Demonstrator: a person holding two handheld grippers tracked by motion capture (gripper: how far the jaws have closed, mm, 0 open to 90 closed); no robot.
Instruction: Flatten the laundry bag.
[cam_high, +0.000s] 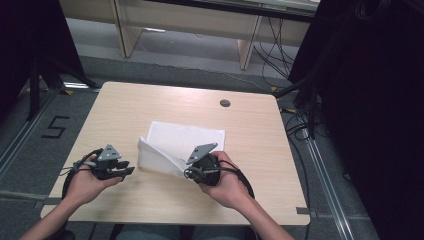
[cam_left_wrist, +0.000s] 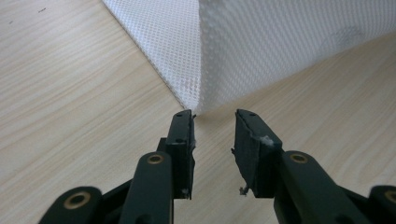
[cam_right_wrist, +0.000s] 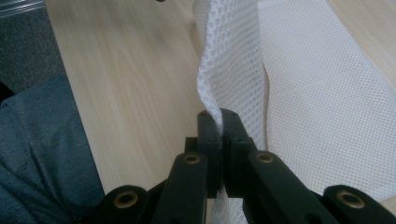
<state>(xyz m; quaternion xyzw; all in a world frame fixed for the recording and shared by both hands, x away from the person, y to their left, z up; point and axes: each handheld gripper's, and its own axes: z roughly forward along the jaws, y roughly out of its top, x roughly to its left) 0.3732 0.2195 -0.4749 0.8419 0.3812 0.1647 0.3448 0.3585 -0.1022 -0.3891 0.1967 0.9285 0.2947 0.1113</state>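
Note:
A white mesh cloth (cam_high: 185, 137) lies partly folded in the middle of the wooden table (cam_high: 125, 105). My right gripper (cam_high: 188, 173) is shut on the cloth's near edge and holds that edge raised; in the right gripper view the mesh cloth (cam_right_wrist: 317, 93) rises from between the pressed-together jaws of the right gripper (cam_right_wrist: 219, 116). My left gripper (cam_high: 128, 170) rests just left of the cloth's near left corner. In the left gripper view the left gripper (cam_left_wrist: 214, 122) stands open, with the cloth (cam_left_wrist: 261, 46) just beyond its tips and nothing between the pads.
A round dark cable hole (cam_high: 225, 103) sits near the table's far edge. Black stands and cables (cam_high: 305, 100) crowd the floor to the right. A "5" (cam_high: 55, 126) is marked on the floor at left. The person's trouser leg (cam_right_wrist: 37, 154) lies below the near table edge.

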